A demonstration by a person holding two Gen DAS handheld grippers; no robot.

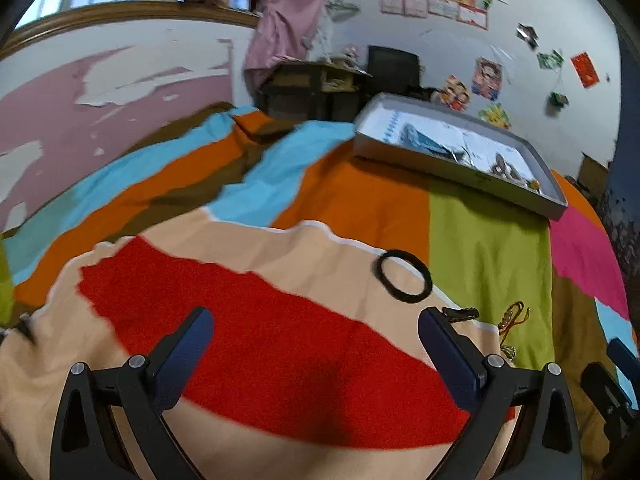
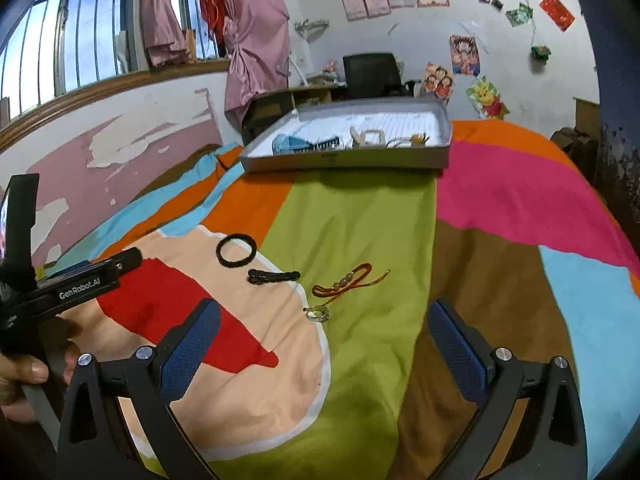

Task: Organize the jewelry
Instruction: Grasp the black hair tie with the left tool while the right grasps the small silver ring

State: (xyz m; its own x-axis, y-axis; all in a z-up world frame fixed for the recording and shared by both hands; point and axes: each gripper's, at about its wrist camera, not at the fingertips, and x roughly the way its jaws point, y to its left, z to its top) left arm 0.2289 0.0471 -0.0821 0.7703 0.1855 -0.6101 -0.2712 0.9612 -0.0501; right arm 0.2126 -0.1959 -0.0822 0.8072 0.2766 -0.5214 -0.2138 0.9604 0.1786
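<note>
I hold a pair of tongs in each hand above a bed covered by a patchwork bedspread [image 2: 352, 216] of red, peach, green, orange, pink, blue and brown.

In the left wrist view, my left tongs [image 1: 316, 320] fill the bottom of the frame, spread wide with nothing between the blue pads, over the red and peach patches. Right of centre, a black hair tie [image 1: 404, 277] lies flat on the peach patch. Just below it, touching the tip of the right-hand finger in the picture, is a small black hair clip [image 1: 460, 314]. Further right, on the green patch, lies a red and gold cord bracelet [image 1: 512, 320]. In the upper right, a shallow grey box [image 1: 516, 196] sits on the bedspread, with some small items inside that are too blurred to name.

In the right wrist view, my right tongs [image 2: 324, 314] are also spread wide and empty, low in the frame over the green patch. Between and just above the fingers lies a small clear ring [image 2: 318, 313], attached to or touching the end of the bracelet [image 2: 348, 282]; I cannot tell which. The clip [image 2: 274, 276] and the hair tie [image 2: 237, 251] lie left of it, each apart from the other. The box [image 2: 348, 160] sits at upper centre, holding a blue comb [image 2: 308, 145] and other small pieces. My left tool [image 2: 72, 284] and hand [image 2: 24, 372] show at the left edge.
</note>
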